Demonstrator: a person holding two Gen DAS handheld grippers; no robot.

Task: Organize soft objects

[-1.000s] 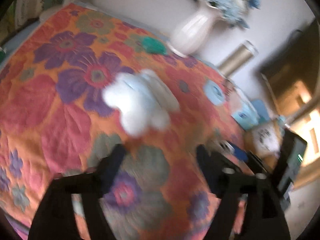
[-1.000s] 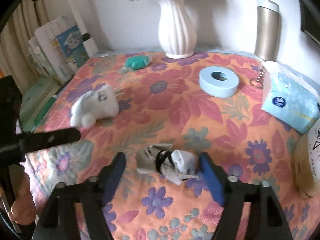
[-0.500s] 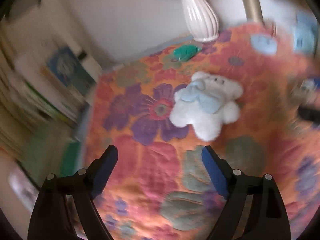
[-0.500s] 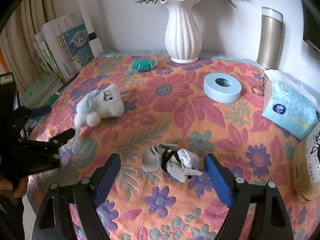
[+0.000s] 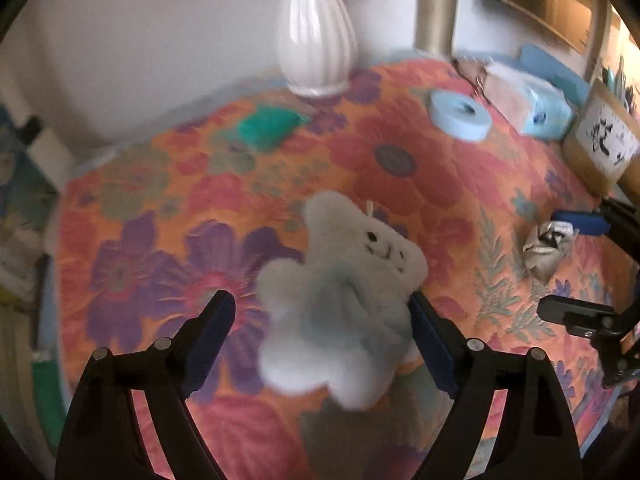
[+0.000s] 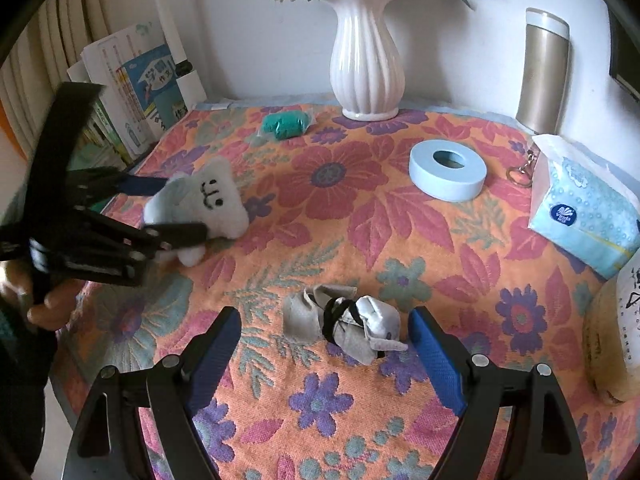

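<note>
A white plush toy (image 5: 340, 300) with a stitched face lies on the flowered cloth; it also shows in the right wrist view (image 6: 204, 204). My left gripper (image 5: 320, 312) is open with the toy between its jaws; its right finger touches the toy. A grey bundle of socks (image 6: 344, 324) lies between the open jaws of my right gripper (image 6: 326, 334), which is not touching it; the bundle also shows in the left wrist view (image 5: 548, 244). A green soft bundle (image 6: 286, 124) lies near the back.
A white vase (image 6: 366, 52), a metal flask (image 6: 544, 72), a blue tape roll (image 6: 448, 174), a tissue pack (image 6: 584, 208) and a beige bag (image 6: 616, 336) stand around the table. Books (image 6: 132, 88) lean at the left.
My left gripper has swung around and moved in until the plush toy sits between its jaws. My right gripper has stayed over the sock bundle.
</note>
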